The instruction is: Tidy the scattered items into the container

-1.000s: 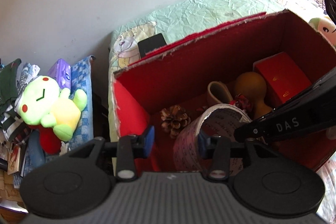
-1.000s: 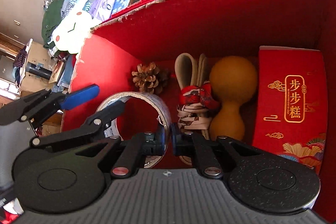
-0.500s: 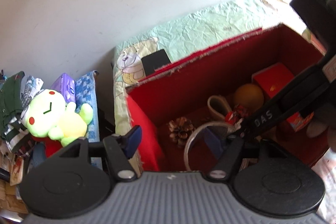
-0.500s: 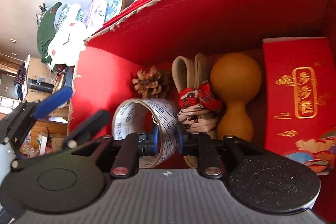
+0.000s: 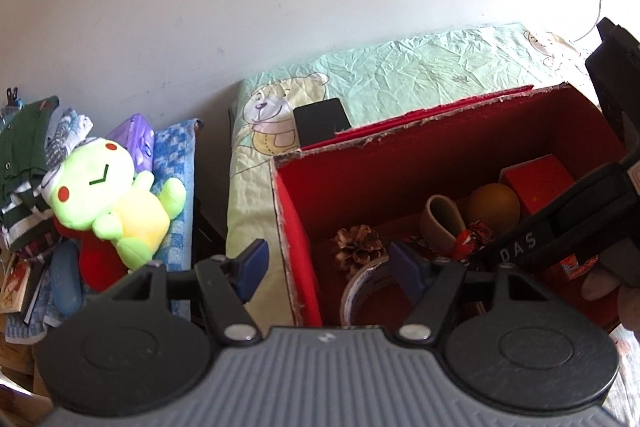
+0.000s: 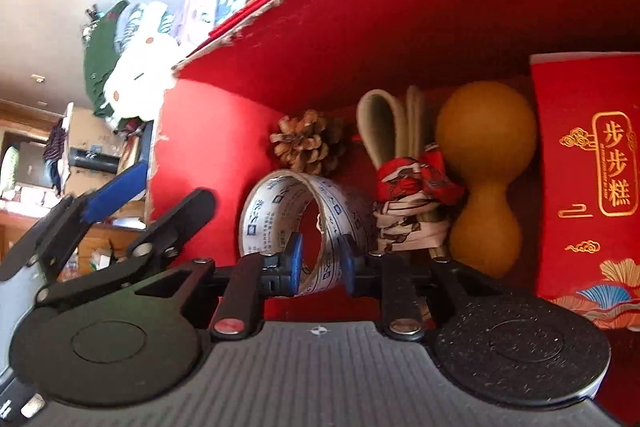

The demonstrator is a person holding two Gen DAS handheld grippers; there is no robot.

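Standing on edge inside the red box [image 6: 400, 11], near its left wall, a roll of printed tape [image 6: 280, 203] is seen with its wall passing between the blue pads of the right gripper [image 6: 320, 263]; the jaws of this gripper are opening, a narrow gap being visible between each pad and the tape band, so that the roll is no longer pressed; whether it rests on the box floor cannot be told. Behind the roll a pine cone [image 6: 308, 143] is lodged against the back wall; to its right a folded beige strap [image 6: 384, 123] tied with a red-and-white patterned cloth [image 6: 412, 203] is laid beside a tan gourd [image 6: 484, 171]; a red packet with gold characters [image 6: 588, 167] is propped at the far right. In the left wrist view, the left gripper [image 5: 328, 267] is held wide apart with nothing between its pads, one blue pad outside the box wall [image 5: 296, 235] and the other above the interior, just over the tape [image 5: 364, 287]; the dark linkage of the right gripper [image 5: 560, 227] is seen crossing the box from the right. Outside the box, a green plush toy [image 5: 108, 195] is laid on a blue checked cloth [image 5: 172, 147], and a pale green bear-print sheet [image 5: 400, 75] is spread behind the box.
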